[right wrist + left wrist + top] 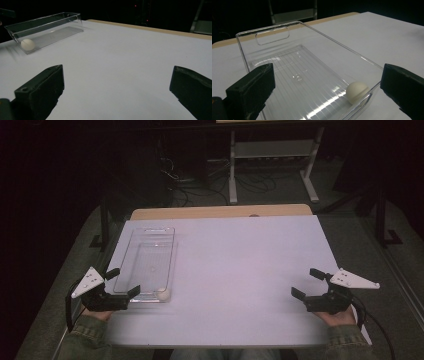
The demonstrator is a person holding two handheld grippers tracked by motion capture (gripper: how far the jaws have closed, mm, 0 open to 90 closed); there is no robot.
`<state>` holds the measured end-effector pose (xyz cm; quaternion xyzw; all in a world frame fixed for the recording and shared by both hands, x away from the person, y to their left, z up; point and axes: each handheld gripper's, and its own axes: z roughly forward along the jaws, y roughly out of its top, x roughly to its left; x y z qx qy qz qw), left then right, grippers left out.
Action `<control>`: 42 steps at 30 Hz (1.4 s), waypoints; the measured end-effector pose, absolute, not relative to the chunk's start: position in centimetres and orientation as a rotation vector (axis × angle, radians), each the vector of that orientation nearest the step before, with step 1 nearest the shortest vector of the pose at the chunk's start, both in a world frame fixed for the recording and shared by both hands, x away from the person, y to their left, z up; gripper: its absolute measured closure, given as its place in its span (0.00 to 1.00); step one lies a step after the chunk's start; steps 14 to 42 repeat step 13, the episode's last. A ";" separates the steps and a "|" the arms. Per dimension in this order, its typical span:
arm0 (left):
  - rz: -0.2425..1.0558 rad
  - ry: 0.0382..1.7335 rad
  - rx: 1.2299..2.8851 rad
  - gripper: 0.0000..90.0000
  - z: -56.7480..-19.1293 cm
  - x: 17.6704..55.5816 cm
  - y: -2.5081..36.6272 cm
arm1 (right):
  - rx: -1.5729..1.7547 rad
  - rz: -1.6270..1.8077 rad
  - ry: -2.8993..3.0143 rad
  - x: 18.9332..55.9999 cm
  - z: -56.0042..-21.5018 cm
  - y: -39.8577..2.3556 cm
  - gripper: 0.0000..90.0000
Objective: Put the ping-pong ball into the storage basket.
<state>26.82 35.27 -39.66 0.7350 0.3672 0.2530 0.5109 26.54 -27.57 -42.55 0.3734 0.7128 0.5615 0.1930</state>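
Resting in the near right corner of the clear tray (131, 251), the white ball (163, 294) lies just ahead of the left gripper (122, 283), jaws apart; tray runs lengthwise away; right gripper (306, 283), also agape, sits well apart across the table (240, 260).

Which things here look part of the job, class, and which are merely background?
Likely in the job:
clear tray
white ball in the tray's near corner
left gripper, open at the tray
right gripper, open

Background:
white table
white metal frame
floor cables
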 end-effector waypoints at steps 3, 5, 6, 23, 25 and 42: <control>0.630 0.879 1.759 0.00 -39.9 26.7 35.1 | 1.048 1.580 2.002 26.5 -42.6 -27.5 0.00; 0.634 0.867 1.758 0.00 -40.1 26.7 34.9 | 1.050 1.582 2.004 26.4 -42.7 -27.5 0.00; 0.625 0.852 1.770 0.00 -40.3 26.7 34.8 | 1.051 1.583 2.003 26.4 -42.7 -27.5 0.00; 0.636 0.840 1.734 0.00 -40.2 26.6 34.9 | 1.052 1.578 2.003 26.6 -42.8 -27.5 0.00; 0.636 0.840 1.734 0.00 -40.2 26.6 34.9 | 1.052 1.578 2.003 26.6 -42.8 -27.5 0.00; 0.636 0.840 1.734 0.00 -40.2 26.6 34.9 | 1.052 1.578 2.003 26.6 -42.8 -27.5 0.00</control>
